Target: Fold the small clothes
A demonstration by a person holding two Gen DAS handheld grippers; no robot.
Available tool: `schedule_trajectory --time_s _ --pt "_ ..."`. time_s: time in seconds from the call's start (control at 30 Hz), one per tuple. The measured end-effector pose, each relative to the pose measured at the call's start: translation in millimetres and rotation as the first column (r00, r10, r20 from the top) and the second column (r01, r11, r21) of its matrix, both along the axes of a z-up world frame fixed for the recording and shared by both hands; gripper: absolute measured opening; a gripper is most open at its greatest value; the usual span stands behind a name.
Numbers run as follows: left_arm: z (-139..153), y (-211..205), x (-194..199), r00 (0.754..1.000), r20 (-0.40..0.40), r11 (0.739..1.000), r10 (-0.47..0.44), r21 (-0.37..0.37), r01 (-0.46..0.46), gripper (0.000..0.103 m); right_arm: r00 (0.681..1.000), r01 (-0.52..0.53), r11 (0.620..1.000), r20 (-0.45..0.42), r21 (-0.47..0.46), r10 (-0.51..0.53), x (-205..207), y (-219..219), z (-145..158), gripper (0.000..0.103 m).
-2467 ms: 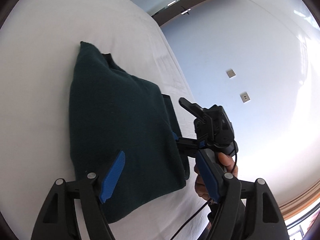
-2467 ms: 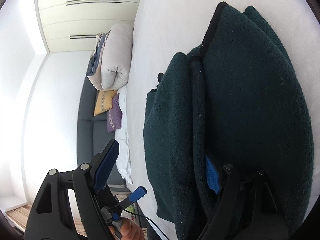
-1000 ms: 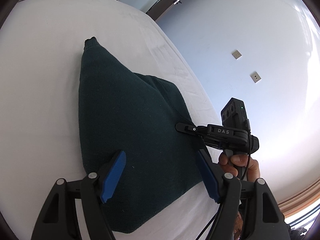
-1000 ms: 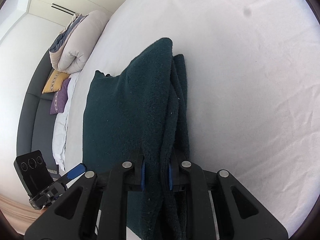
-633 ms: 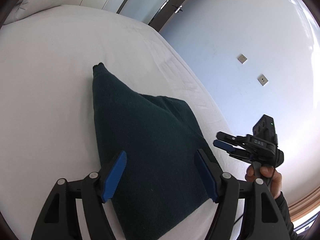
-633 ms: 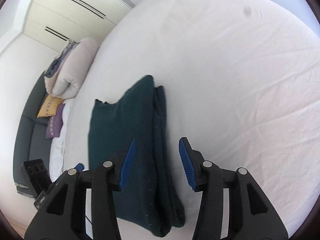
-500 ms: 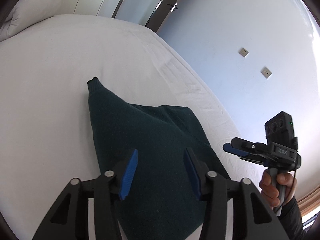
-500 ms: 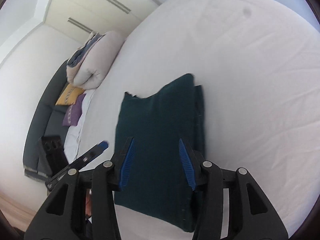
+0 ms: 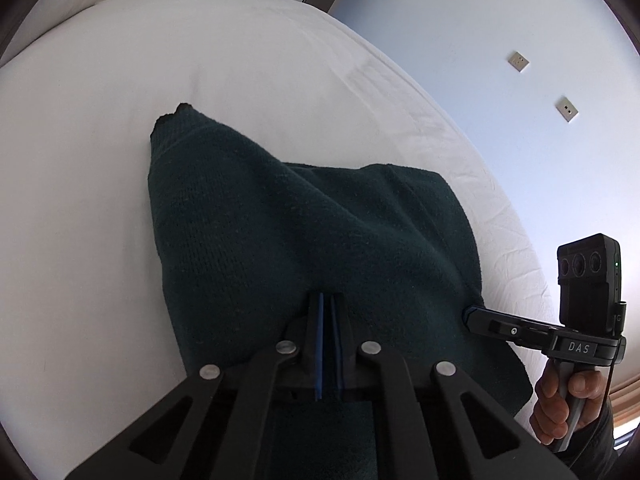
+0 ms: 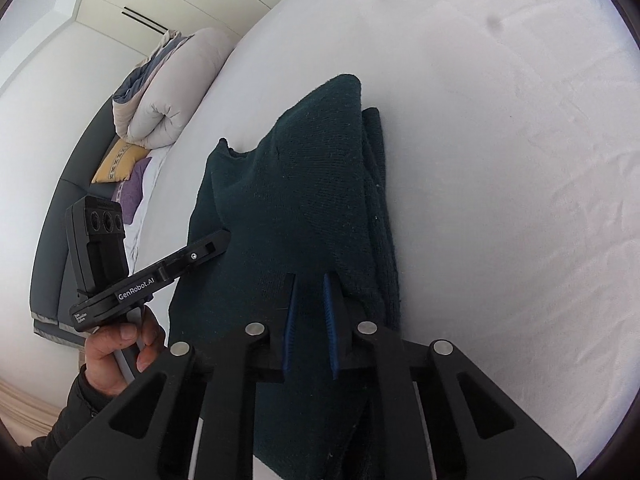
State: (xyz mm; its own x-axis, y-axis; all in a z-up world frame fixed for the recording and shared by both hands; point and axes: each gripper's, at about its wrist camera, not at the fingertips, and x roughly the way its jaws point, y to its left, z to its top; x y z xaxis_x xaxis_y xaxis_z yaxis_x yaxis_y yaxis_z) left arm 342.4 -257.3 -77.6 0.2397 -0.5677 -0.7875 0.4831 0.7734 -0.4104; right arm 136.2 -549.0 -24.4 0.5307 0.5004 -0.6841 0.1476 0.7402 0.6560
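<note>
With the folded dark green garment lying on the white bed, I have my left gripper and right gripper both pinching its near edge, so uneven lifting could spill the 2 stacked layers.

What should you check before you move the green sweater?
1. Dark green sweater lying folded on the white bed: ok.
2. Left hand-held gripper shut: ok.
3. Left one pinching cloth: cannot tell.
4. Right hand-held gripper gripping cloth, pads nearly together: cannot tell.
5. Folded layers lined up along the right edge: not ok, lower layers stick out.
</note>
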Motion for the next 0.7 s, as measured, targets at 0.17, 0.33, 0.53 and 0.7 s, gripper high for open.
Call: schedule_trajectory --time_s 0.17,0.33,0.53,0.7 --pt "29.0 7.4 -39.5 0.997 0.064 0.999 -0.042 0.027 0.04 0.014 0.999 -0.007 0.999 0.051 -0.033 0.009 -25.3 17.7 28.9 0.015" --pt "5.3 21.6 -50.6 1.0 0.027 1.0 -0.012 -0.017 0.012 0.013 0.997 -0.079 0.982 -0.024 -0.172 0.076 -46.0 35.6 10.2 0.015" --pt "4.2 11.4 -60.3 0.993 0.108 0.998 -0.041 0.057 0.035 0.012 0.998 -0.058 0.991 0.027 -0.12 0.062 -54.7 33.1 -4.7 0.014" --pt "40.0 40.8 -68.3 0.994 0.111 0.999 0.01 -0.051 -0.004 0.059 0.994 -0.053 0.994 0.089 -0.098 0.062 -65.0 33.7 29.6 0.016"
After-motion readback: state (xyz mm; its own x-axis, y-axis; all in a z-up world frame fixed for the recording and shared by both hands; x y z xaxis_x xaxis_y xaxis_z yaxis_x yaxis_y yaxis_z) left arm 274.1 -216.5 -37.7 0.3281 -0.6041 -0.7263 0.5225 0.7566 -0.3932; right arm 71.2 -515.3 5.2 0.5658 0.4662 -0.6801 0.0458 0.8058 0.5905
